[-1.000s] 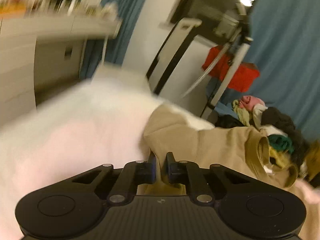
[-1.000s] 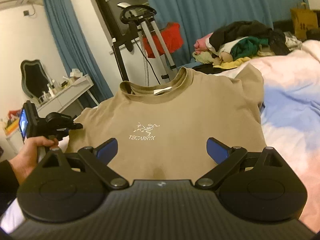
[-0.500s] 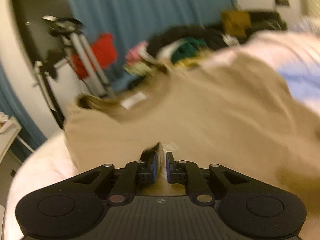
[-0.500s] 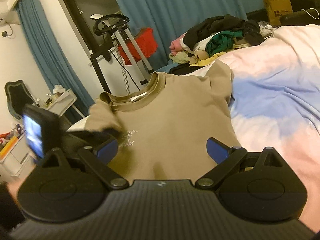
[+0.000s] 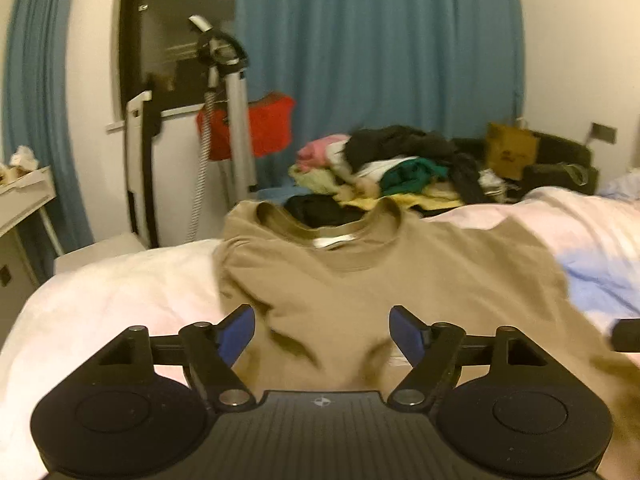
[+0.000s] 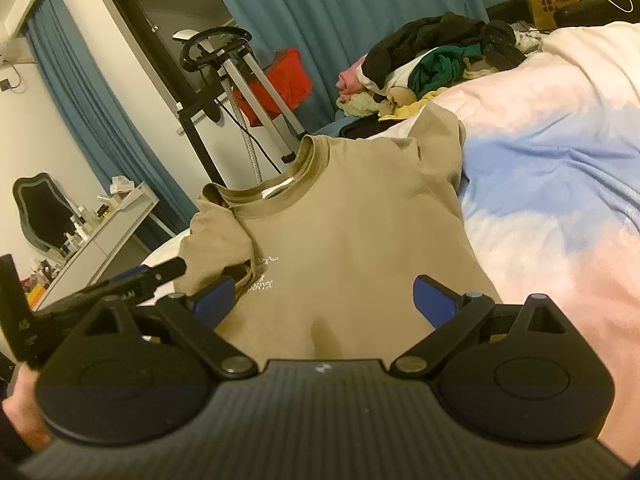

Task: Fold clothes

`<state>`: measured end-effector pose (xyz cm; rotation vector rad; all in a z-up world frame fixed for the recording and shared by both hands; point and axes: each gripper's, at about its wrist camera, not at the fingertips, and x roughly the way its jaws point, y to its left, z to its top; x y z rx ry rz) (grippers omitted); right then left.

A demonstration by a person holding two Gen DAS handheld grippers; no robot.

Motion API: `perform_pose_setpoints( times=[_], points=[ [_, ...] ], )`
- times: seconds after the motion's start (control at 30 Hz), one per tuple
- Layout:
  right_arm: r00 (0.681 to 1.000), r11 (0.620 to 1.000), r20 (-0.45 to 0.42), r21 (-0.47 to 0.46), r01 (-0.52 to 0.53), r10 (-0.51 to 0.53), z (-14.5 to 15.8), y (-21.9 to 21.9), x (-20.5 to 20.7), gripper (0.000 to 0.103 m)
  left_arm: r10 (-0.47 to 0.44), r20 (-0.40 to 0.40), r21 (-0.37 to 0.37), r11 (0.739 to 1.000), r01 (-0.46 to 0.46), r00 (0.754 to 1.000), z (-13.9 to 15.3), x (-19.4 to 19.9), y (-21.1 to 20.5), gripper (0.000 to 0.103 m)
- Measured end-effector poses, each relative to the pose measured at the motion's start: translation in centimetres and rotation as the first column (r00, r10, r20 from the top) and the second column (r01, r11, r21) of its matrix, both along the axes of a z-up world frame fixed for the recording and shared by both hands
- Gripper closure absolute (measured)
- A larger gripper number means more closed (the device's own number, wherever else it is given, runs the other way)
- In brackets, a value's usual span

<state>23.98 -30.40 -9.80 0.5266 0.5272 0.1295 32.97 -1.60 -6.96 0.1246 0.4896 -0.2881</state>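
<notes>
Lying: the tan shirt (image 5: 400,292) is spread chest-up on the bed (image 5: 112,304), collar (image 5: 340,232) toward the far edge, white logo (image 6: 266,280) on the chest.
Left sleeve: folded in over the chest (image 6: 218,240), covering part of the logo in the right wrist view.
Right sleeve: out flat (image 6: 440,140), reaching toward the blue patch of the cover.
Left gripper: (image 5: 322,330) hovers low over the shirt's near part, jaws spread wide, blue pads (image 5: 236,330) empty; cloth shows in the gap between them, rumpled just ahead. Whether the fingers touch the cloth I cannot tell.
Left gripper, from the right view: its dark body (image 6: 132,284) sits at the shirt's left edge, tip beside the folded sleeve, a hand (image 6: 22,404) under it.
Right gripper: (image 6: 324,302) above the lower middle of the shirt, jaws wide apart, nothing held; the logo lies just ahead of its left pad (image 6: 212,302).
Bed cover: pale pink (image 6: 560,80) with a blue band (image 6: 552,168), lightly creased.
Room, left: white dresser (image 6: 104,236) with small items, dark mirror (image 6: 40,208), blue curtain (image 5: 380,60).
Room, middle: steamer stand (image 5: 236,128) with a red item (image 5: 256,124) behind it.
Room, right: heap of clothes (image 5: 400,168) past the collar, brown paper bag (image 5: 510,152) beyond.
</notes>
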Motion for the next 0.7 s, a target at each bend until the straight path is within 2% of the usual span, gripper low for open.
perform_pose_setpoints(
  times=[0.1,0.17,0.2,0.23,0.3,0.33,0.37,0.4,0.47,0.53,0.6,0.7],
  points=[
    [1.0,1.0,-0.007,-0.016,-0.008,0.008,-0.2,0.4,0.1,0.006,0.032,-0.053,-0.041,0.999,-0.034,0.998,-0.8,2.0,0.4,0.032],
    [1.0,1.0,-0.011,-0.027,-0.013,0.012,-0.3,0.6,0.2,0.006,0.041,-0.098,-0.105,0.993,-0.052,0.994,-1.0,3.8,0.8,0.043],
    [1.0,0.999,-0.013,-0.033,-0.015,0.015,-0.4,0.7,0.2,0.006,0.045,-0.121,-0.137,0.989,-0.062,0.992,-1.2,4.7,1.0,0.051],
    [1.0,0.999,-0.016,-0.038,-0.018,0.017,-0.5,0.9,0.3,0.006,0.063,-0.174,-0.213,0.972,-0.1,0.983,-1.2,6.0,2.1,0.071],
    [1.0,0.999,-0.02,-0.048,-0.023,0.022,-0.6,1.1,0.3,0.006,0.09,-0.27,-0.351,0.918,-0.185,0.959,-1.1,8.5,4.6,0.095],
    [0.999,0.998,-0.022,-0.053,-0.025,0.024,-0.7,1.2,0.3,0.006,0.109,-0.275,-0.361,0.909,-0.208,0.955,-0.6,9.4,5.6,0.096],
    [0.999,0.998,-0.024,-0.058,-0.027,0.026,-0.8,1.3,0.4,0.006,0.129,-0.275,-0.363,0.904,-0.227,0.953,0.1,10.2,6.5,0.097],
    [0.999,0.998,-0.026,-0.06,-0.028,0.027,-0.8,1.3,0.4,0.006,0.141,-0.263,-0.341,0.912,-0.229,0.954,0.9,10.9,7.4,0.097],
    [0.999,0.997,-0.031,-0.065,-0.029,0.027,-1.0,1.5,0.5,0.006,0.17,-0.239,-0.263,0.937,-0.232,0.956,3.1,12.3,9.1,0.098],
    [0.999,0.997,-0.033,-0.074,-0.028,0.026,-1.1,1.6,0.7,0.006,0.237,-0.235,-0.178,0.943,-0.282,0.943,5.2,13.9,11.3,0.098],
    [0.999,0.996,-0.037,-0.079,-0.028,0.025,-1.3,1.7,1.0,0.006,0.34,-0.212,-0.12,0.921,-0.37,0.916,7.4,15.3,14.1,0.098],
    [0.998,0.996,-0.042,-0.079,-0.04,0.037,-1.5,2.0,1.2,0.006,0.518,-0.157,-0.129,0.833,-0.537,0.841,9.8,16.3,18.9,0.097]
  ],
)
